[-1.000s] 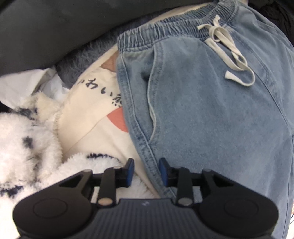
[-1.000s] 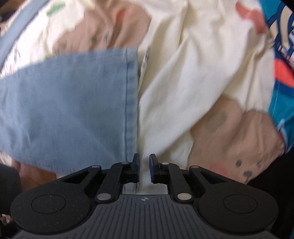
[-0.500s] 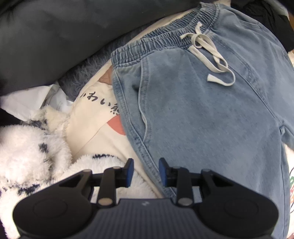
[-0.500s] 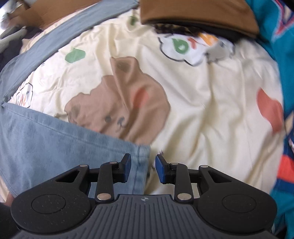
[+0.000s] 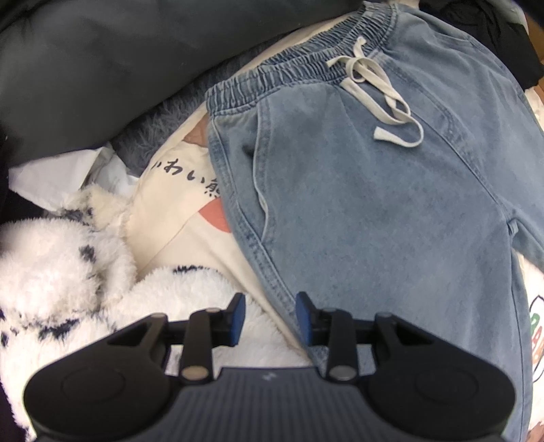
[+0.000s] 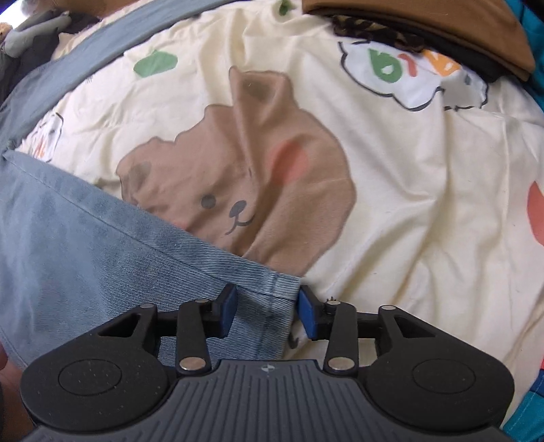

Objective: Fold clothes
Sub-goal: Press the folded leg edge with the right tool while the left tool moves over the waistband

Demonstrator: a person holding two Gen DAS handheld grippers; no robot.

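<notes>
Light blue denim trousers (image 5: 374,204) lie flat on a cream cartoon bedsheet (image 6: 408,204), elastic waistband and white drawstring (image 5: 377,91) at the far end. My left gripper (image 5: 270,314) is open and empty, hovering over the trousers' left side seam. In the right wrist view a trouser leg (image 6: 85,244) runs in from the left, and its hem corner (image 6: 278,292) lies between the open jaws of my right gripper (image 6: 267,306). The jaws are not closed on it.
A white fluffy garment with dark marks (image 5: 68,272) lies at the left, a dark grey cushion (image 5: 102,68) behind it. A brown folded item (image 6: 425,23) and a teal fabric edge (image 6: 530,408) lie at the right. A second denim leg (image 6: 102,44) crosses the far left.
My right gripper opened wider and drew back, so the hem corner now sits between its jaws. My left gripper pulled back a little, showing more of the trousers.
</notes>
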